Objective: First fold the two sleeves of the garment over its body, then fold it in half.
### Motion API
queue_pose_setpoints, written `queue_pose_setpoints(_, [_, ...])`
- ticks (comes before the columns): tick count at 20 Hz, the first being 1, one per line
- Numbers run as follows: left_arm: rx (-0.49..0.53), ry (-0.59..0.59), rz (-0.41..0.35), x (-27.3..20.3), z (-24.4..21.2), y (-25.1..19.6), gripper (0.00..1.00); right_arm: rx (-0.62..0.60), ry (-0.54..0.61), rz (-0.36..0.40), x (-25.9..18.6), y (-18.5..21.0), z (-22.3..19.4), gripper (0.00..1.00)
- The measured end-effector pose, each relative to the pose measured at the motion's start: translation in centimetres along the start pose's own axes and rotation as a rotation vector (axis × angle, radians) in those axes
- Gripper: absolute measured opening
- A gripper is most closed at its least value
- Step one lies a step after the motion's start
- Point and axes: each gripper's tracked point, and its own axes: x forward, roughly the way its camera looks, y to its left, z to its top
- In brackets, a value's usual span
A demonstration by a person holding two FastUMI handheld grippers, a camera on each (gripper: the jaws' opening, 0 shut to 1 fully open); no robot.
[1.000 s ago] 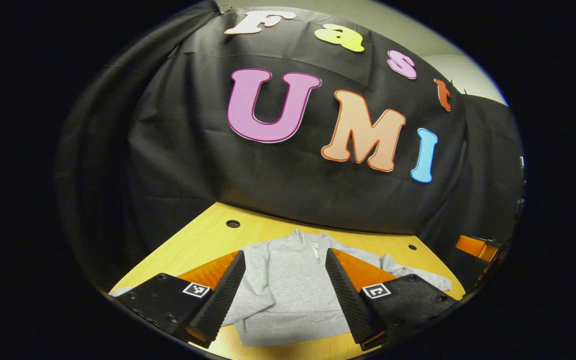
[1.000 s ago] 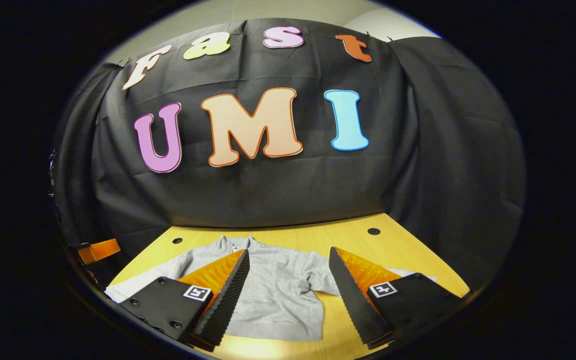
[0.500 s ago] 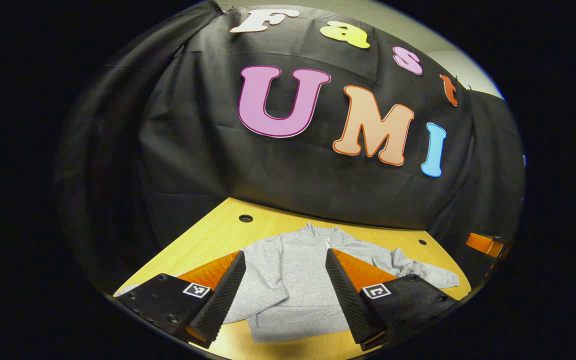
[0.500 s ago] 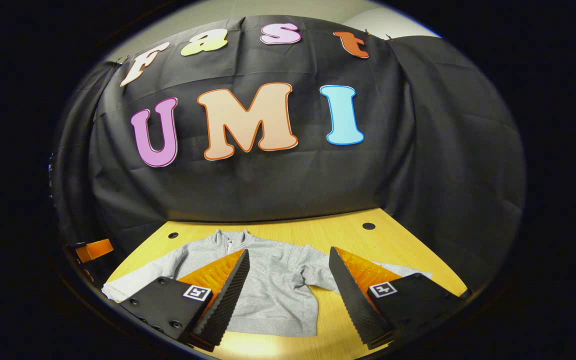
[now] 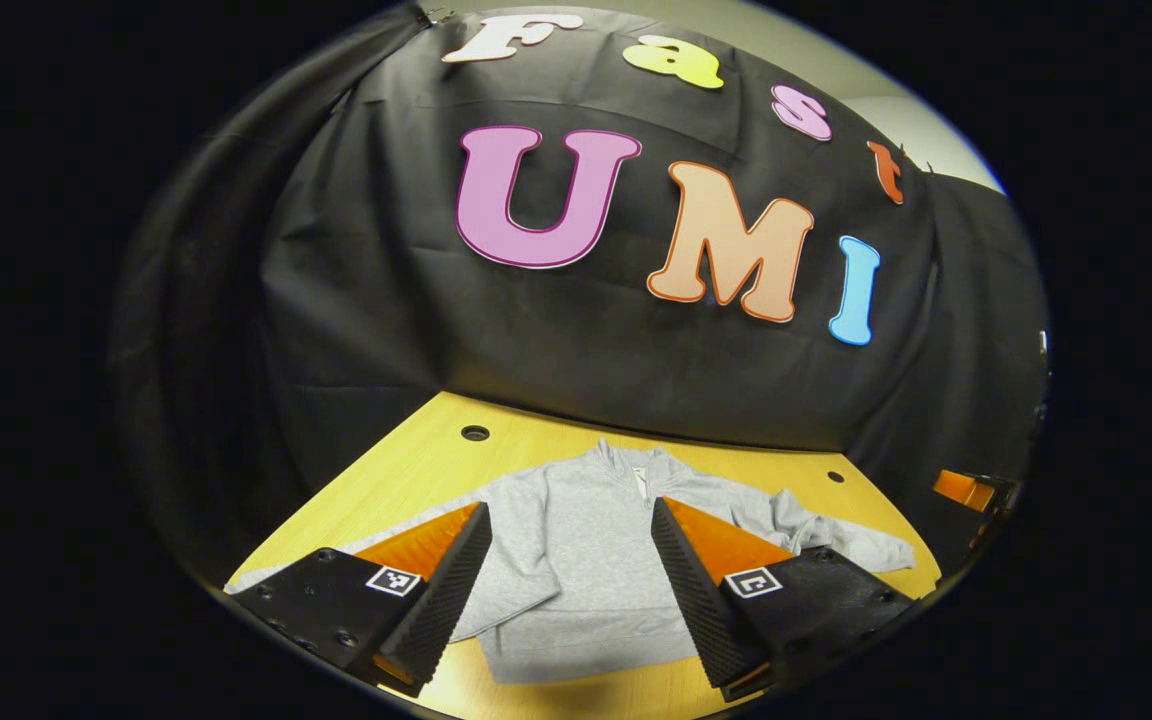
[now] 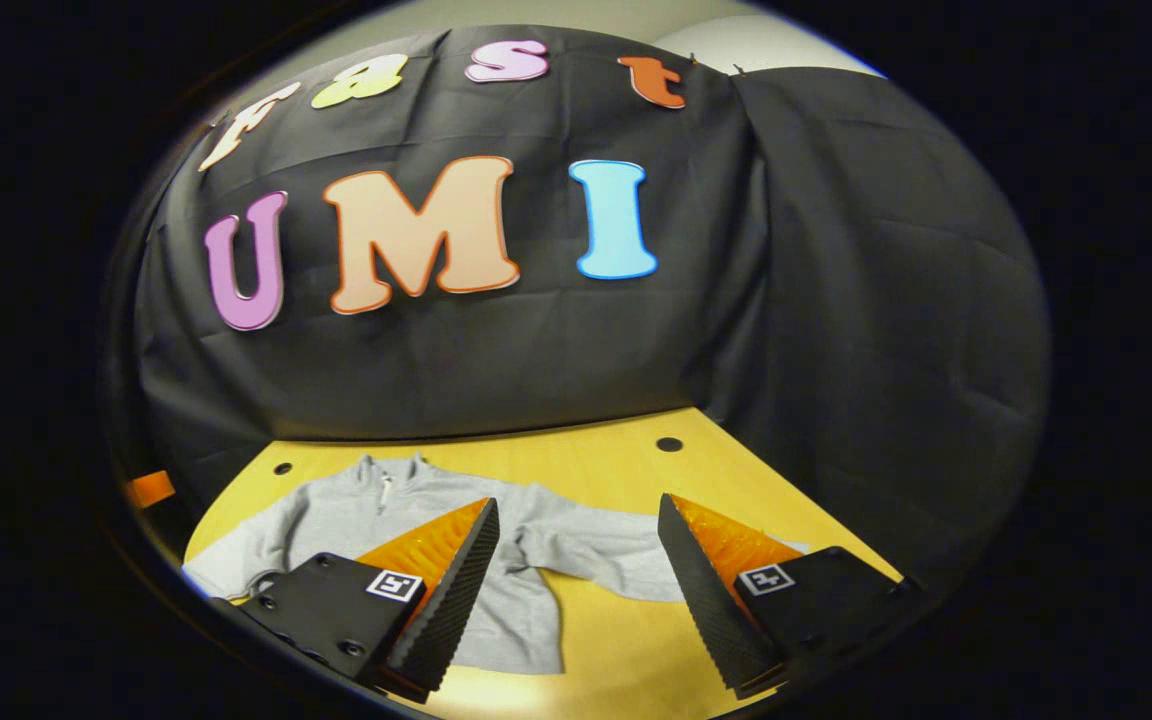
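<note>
Nearest the lens of the left gripper view, the left gripper [image 5: 568,580] stands with its jaws spread wide, nothing between them, and each finger carries a small square black-and-white coded marker [image 5: 393,580] rather than readable text. Between and beyond those fingers lies the grey sweatshirt [image 5: 586,560], flat on the yellow wooden table [image 5: 406,470], collar away from the camera, hem near. One sleeve [image 5: 836,535] stretches out sideways toward the right of that view, bunched near the shoulder; the other runs out left behind the finger. Right gripper view: the right gripper [image 6: 581,585] is likewise spread wide and empty, hovering above the table, with the same kind of coded square on each finger. Its fingers frame the outstretched sleeve [image 6: 596,550] and bare tabletop [image 6: 606,640]; the sweatshirt body [image 6: 356,515] sits to the left. No brand or label legible on the garment; a short zip shows at the collar [image 6: 388,478]. Farther back, round holes [image 6: 669,444] mark the table near the black cloth wall [image 6: 886,330].
</note>
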Motion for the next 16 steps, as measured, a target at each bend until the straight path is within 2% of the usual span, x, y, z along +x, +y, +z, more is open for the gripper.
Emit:
queue_pose_setpoints(2, [-0.001, 0.005, 0.006, 0.2, -0.1, -0.1, 0.94, 0.053, 0.022, -0.051, 1.3, -2.8, -0.6, 0.99])
queue_pose_setpoints(3, [-0.002, 0.009, 0.011, 0.2, -0.2, -0.1, 0.94, 0.075, 0.028, -0.079, 1.8, -4.2, -0.9, 0.96])
queue_pose_setpoints(4, [-0.003, 0.012, 0.015, 0.3, -0.2, 0.0, 0.94, 0.084, 0.036, -0.116, 2.4, -5.7, -1.3, 0.99])
queue_pose_setpoints(5, [-0.004, 0.015, 0.02, 0.3, -0.3, 0.1, 0.94, 0.083, 0.049, -0.153, 3.1, -7.2, -1.8, 0.95])
queue_pose_setpoints(8, [-0.006, 0.027, 0.036, 0.6, -0.7, 0.3, 0.94, 0.056, 0.094, -0.233, 5.2, -11.0, -3.9, 0.95])
queue_pose_setpoints(14, [-0.006, 0.054, 0.052, 1.6, -1.2, 0.4, 0.94, 0.09, 0.204, -0.281, 10.0, -15.4, -8.7, 0.99])
queue_pose_setpoints(16, [-0.002, 0.055, 0.059, 2.0, -1.1, 0.4, 0.94, 0.085, 0.246, -0.296, 11.2, -16.9, -10.3, 0.96])
